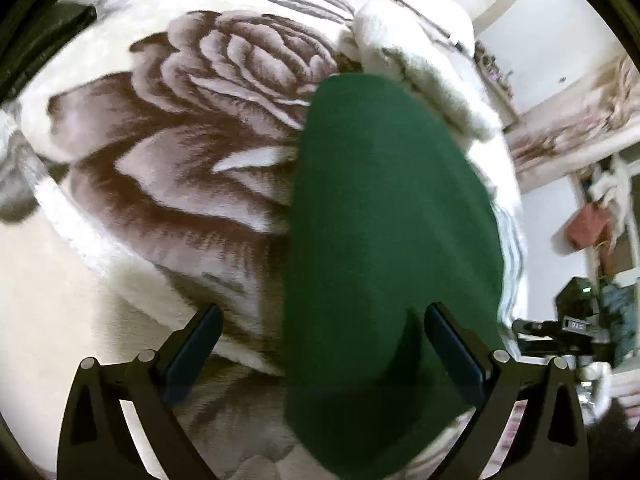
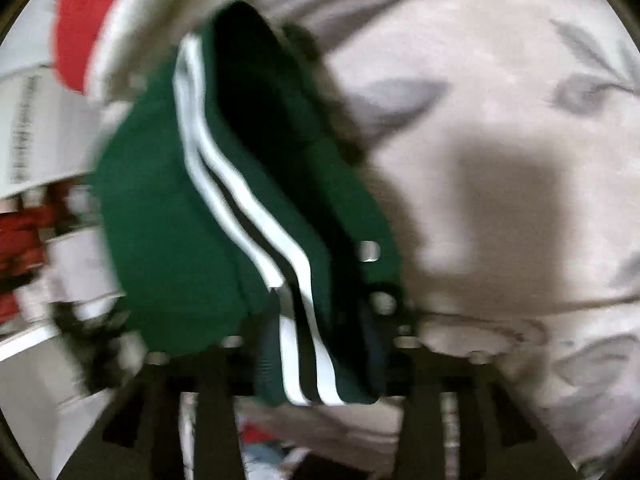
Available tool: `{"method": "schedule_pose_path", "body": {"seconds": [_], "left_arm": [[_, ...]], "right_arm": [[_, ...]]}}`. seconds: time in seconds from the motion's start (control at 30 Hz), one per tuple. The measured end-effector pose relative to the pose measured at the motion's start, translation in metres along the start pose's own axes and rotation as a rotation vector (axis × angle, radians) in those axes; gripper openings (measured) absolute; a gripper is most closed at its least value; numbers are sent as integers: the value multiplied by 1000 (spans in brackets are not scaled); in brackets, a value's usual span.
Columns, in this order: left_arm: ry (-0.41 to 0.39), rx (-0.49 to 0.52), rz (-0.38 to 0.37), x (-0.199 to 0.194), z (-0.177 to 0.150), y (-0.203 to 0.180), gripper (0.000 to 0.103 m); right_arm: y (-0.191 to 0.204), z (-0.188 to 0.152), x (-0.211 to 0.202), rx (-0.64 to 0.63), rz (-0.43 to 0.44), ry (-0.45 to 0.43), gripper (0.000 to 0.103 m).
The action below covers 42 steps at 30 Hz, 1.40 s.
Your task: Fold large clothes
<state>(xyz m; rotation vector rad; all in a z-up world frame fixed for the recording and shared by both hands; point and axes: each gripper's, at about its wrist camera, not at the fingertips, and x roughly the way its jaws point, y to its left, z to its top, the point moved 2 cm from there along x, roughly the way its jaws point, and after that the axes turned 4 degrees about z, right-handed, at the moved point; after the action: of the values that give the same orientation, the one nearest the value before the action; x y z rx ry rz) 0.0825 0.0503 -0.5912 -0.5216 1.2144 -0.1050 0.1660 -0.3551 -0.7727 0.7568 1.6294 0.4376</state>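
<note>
On floral blanket (image 1: pixel 168 152), green garment (image 1: pixel 384 240) lengthwise away; left hand-held gripper (image 1: pixel 320 344) released; right hand-held gripper (image 2: pixel 316 364) grasping garment.

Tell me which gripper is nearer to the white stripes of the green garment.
Right. The right gripper has the white stripes running between its fingers. The left gripper stands open over plain green garment; no stripes show there.

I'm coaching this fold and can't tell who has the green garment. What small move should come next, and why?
Probably close the left gripper on the green garment. Its jaws stand wide with the cloth passing between them, unpinched, over the floral blanket. The right gripper appears to hold the striped end, though that view is blurred.
</note>
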Motion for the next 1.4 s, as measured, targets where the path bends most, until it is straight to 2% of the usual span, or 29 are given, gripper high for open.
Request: {"method": "schedule_pose_path", "body": {"seconds": [0.03, 0.07, 0.13, 0.17, 0.23, 0.3, 0.37, 0.47, 0.53, 0.57, 0.6, 0.63, 0.67, 0.7, 0.77, 0.8, 0.87, 0.97, 1.2, 1.4], "left_arm": [[2, -13, -34, 2, 0, 1, 103], [5, -22, -51, 4, 0, 2, 103], [19, -30, -74, 14, 1, 2, 103], [33, -34, -80, 21, 2, 3, 103], [70, -45, -82, 35, 4, 4, 103], [96, -66, -119, 45, 5, 7, 103], [123, -95, -187, 57, 8, 13, 103], [148, -122, -279, 70, 15, 20, 102], [143, -136, -355, 74, 20, 23, 93], [139, -129, -393, 75, 23, 22, 79], [140, -118, -398, 75, 25, 20, 78], [140, -103, -402, 75, 25, 18, 78], [141, -83, -406, 74, 25, 16, 78], [140, -69, -413, 71, 24, 13, 77], [134, -70, -432, 66, 22, 11, 74], [129, -76, -442, 63, 23, 12, 72], [121, -87, -466, 57, 26, 10, 72], [110, -63, -485, 46, 34, -1, 72], [92, 10, -506, 17, 47, -32, 72], [22, 68, -540, -22, 74, -72, 72]], "right_arm": [[-1, 3, -5, -22, 11, -8, 89], [-2, 8, -8, -63, -5, -26, 89], [-12, 21, 1, -103, 51, -3, 89], [-19, 30, 14, -77, 95, 16, 89], [-33, 45, 43, -39, 237, 85, 91], [-39, 48, 55, -13, 324, 123, 95], [-36, 52, 64, -28, 359, 152, 102], [-31, 65, 76, -24, 435, 188, 102], [-23, 72, 80, -23, 498, 215, 101], [-17, 75, 82, -35, 512, 225, 101], [-10, 79, 86, -48, 502, 231, 101], [-6, 81, 89, -46, 497, 236, 96], [-2, 84, 93, -39, 483, 236, 82], [0, 85, 95, -37, 463, 235, 76], [4, 86, 93, -39, 454, 224, 55], [5, 84, 89, -31, 468, 210, 53], [9, 79, 76, -39, 468, 180, 42], [20, 68, 51, -53, 485, 123, 37], [47, 51, -2, -101, 496, 54, 36], [90, 46, -71, -197, 500, -1, 36]]}}
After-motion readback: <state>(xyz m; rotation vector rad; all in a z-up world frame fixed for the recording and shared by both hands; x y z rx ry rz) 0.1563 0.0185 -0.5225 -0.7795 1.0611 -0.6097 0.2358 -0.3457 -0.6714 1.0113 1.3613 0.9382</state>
